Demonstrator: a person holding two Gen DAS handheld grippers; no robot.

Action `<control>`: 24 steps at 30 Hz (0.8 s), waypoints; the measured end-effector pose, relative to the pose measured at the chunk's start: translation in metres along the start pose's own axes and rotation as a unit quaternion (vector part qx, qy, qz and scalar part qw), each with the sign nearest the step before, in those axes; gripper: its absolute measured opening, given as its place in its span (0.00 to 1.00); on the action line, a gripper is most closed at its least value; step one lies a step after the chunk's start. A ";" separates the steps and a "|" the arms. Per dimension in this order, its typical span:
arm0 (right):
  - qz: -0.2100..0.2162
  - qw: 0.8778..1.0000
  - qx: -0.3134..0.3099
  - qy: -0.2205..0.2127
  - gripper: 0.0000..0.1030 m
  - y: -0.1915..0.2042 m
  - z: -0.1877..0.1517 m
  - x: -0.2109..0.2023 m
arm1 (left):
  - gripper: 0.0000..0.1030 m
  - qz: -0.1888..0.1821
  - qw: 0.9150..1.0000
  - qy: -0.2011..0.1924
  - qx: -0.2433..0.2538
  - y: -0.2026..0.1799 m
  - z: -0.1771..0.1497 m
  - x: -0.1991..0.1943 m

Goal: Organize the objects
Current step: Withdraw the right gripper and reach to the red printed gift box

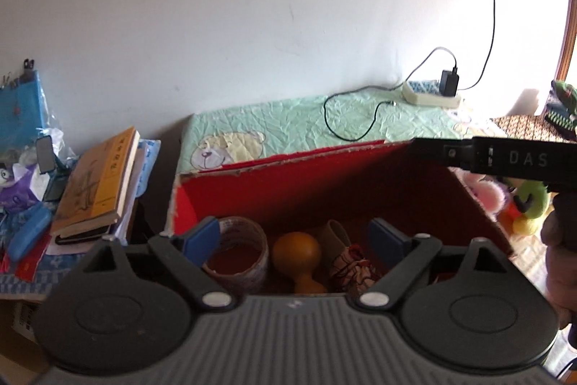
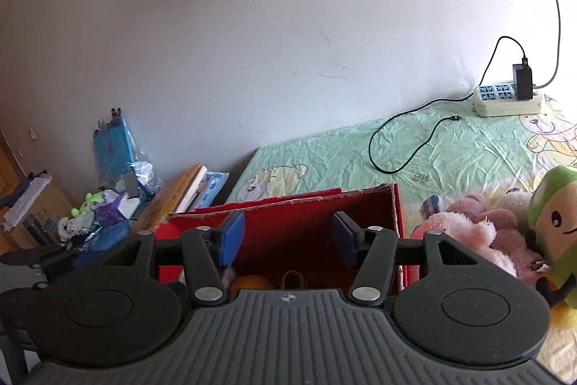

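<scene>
An open red cardboard box (image 1: 306, 190) stands on the bed. Inside lie a roll of clear tape (image 1: 238, 251), an orange gourd-shaped piece (image 1: 297, 253) and a small patterned cloth bundle (image 1: 351, 266). My left gripper (image 1: 294, 237) hovers over the box's near edge, open, with nothing between its blue pads. In the right wrist view the right gripper (image 2: 288, 237) also hangs open and empty above the red box (image 2: 288, 215). There the orange piece (image 2: 250, 282) just peeks over the tool's body.
Pink plush toys (image 2: 465, 230) and a green plush (image 2: 555, 226) lie right of the box on the green bear-print sheet (image 2: 450, 150). A power strip with charger (image 2: 505, 100) and a black cable (image 2: 396, 147) sit by the wall. Books (image 1: 97, 183) and clutter are stacked to the left.
</scene>
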State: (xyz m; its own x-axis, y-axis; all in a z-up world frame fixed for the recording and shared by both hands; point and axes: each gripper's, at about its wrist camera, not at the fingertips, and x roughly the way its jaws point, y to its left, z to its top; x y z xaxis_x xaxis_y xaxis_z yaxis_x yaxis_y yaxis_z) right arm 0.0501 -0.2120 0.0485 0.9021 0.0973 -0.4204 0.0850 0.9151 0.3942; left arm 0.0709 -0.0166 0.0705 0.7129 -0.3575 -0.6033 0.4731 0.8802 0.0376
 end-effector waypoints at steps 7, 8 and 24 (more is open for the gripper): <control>0.113 0.992 -0.016 0.044 0.55 0.020 0.000 -0.015 | 0.92 0.020 0.999 -0.015 -0.033 0.020 -0.014 -0.048; 0.130 0.990 -0.021 0.050 0.55 0.025 -0.002 -0.017 | 0.92 0.026 0.999 -0.014 -0.039 0.024 -0.018 -0.053; 0.266 0.932 -0.047 0.241 0.49 0.055 -0.062 0.002 | 0.92 0.055 0.991 0.093 -0.082 0.039 -0.091 -0.059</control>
State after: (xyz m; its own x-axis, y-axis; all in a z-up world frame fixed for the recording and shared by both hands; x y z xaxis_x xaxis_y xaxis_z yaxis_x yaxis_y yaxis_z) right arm 0.0306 -0.1377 0.0189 0.5088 0.6904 -0.5142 -0.3775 0.7158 0.5875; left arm 0.0004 0.0672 0.0348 0.6397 -0.2066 -0.7403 0.2973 0.9547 -0.0095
